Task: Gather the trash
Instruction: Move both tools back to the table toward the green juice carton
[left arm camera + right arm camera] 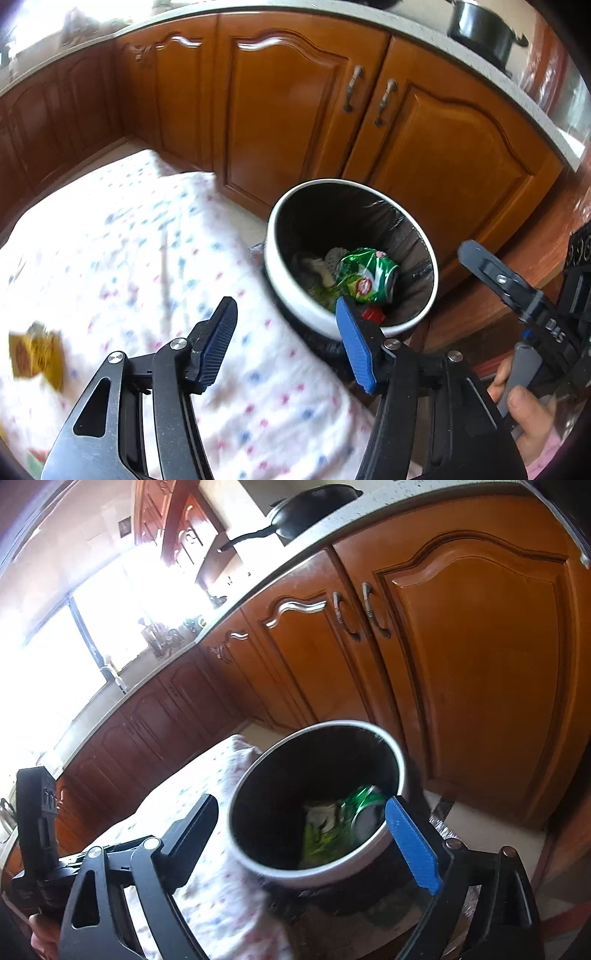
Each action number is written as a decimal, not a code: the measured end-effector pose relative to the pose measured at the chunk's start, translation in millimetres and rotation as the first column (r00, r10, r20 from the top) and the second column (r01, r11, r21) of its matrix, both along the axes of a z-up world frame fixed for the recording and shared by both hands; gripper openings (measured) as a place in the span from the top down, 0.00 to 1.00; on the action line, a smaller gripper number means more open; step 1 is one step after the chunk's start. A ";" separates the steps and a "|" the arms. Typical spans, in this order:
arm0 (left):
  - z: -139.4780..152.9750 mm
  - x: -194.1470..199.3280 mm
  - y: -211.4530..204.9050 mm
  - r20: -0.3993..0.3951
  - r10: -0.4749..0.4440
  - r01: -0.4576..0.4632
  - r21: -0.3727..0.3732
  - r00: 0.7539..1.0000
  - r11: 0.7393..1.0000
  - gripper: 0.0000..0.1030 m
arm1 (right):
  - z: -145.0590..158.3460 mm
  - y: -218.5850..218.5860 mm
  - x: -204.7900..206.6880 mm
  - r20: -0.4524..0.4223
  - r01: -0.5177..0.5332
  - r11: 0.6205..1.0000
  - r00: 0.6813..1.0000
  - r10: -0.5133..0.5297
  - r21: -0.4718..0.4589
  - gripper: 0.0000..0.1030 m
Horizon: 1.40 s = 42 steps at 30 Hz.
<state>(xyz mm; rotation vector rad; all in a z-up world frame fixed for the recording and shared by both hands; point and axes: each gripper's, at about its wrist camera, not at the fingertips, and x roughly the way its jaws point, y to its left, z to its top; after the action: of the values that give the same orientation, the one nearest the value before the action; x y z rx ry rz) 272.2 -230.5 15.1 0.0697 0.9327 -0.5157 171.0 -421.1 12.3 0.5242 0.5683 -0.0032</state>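
Note:
A round bin (pixel 274 236) with a white rim and a black liner stands on the floor by the cabinets. Inside lie a crushed green can (pixel 369 277), a red cap (pixel 373 315) and some wrappers. My left gripper (pixel 286 334) hovers open just before the bin's near rim, with nothing between its blue pads. A yellow wrapper (pixel 35 354) lies on the dotted white cloth (pixel 147 240) at the far left. In the right wrist view my right gripper (pixel 303 834) stands wide open over the bin (pixel 332 877), empty, with the green can (pixel 365 805) below it.
Wooden cabinet doors (pixel 295 110) stand behind the bin under a pale countertop (pixel 424 26) with a black pot (pixel 480 33) and a pan (pixel 314 506). A hand (pixel 524 406) holds the right gripper at the right edge. The cloth (pixel 214 886) reaches the bin's left side.

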 end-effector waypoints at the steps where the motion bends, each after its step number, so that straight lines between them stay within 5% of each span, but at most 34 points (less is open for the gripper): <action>1: -0.6 -4.1 7.6 -0.001 0.015 -0.015 -0.004 1.000 1.000 0.45 | -0.5 3.7 -2.6 0.001 -0.006 1.000 1.000 0.006 0.004 0.08; 19: -6.2 -69.5 134.8 -0.022 0.189 -0.191 -0.078 0.982 0.979 0.38 | -16.8 80.2 -50.0 -0.009 -0.110 0.992 0.994 0.111 0.061 0.07; 33: -10.4 -112.3 218.5 -0.050 0.347 -0.349 -0.062 0.937 0.935 0.30 | -20.0 128.7 -52.1 -0.013 -0.214 0.975 0.977 0.215 0.064 0.07; 42: -36.6 -113.7 253.2 -0.147 0.425 -0.438 -0.075 0.893 0.896 0.30 | -19.7 149.0 -45.5 -0.027 -0.259 0.965 0.965 0.260 0.052 0.07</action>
<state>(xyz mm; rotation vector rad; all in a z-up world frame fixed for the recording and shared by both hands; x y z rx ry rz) 158.5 22.7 -21.5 -0.2676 1.0074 -0.1535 125.5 -272.1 -7.4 0.4943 0.6687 0.2519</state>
